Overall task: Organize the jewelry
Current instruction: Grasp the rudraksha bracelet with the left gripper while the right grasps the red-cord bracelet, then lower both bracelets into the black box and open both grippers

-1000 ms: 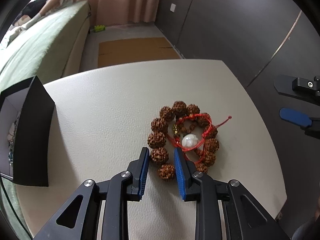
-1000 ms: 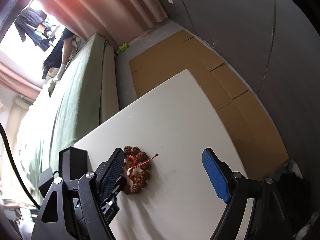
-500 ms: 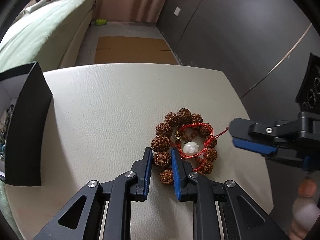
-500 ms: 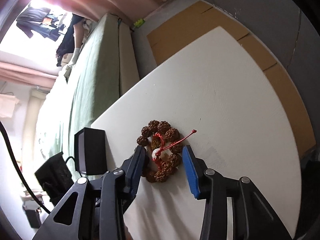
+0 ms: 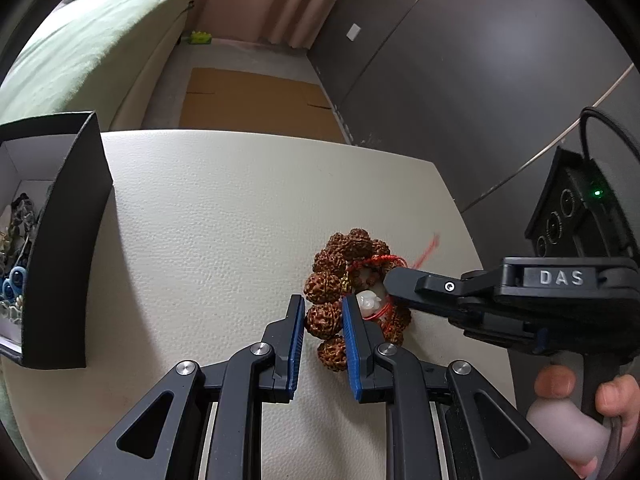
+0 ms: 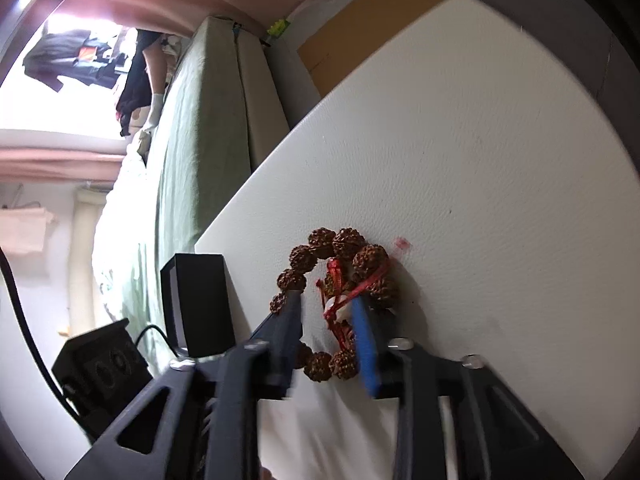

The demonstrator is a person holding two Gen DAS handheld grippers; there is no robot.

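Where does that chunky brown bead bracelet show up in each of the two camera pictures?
Left wrist view: the brown bead bracelet lies right of centre on the white table, one bead between the left tongs.
Right wrist view: the bracelet sits low, centre, at the right tongs.
Shared landmark: the black box, left of the bracelet.

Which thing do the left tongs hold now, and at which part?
The left tongs are shut on one bead at the near side of the brown bead bracelet, which lies on the table.

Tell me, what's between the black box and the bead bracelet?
Just bare table between the box and the bracelet, seen in the left wrist view.
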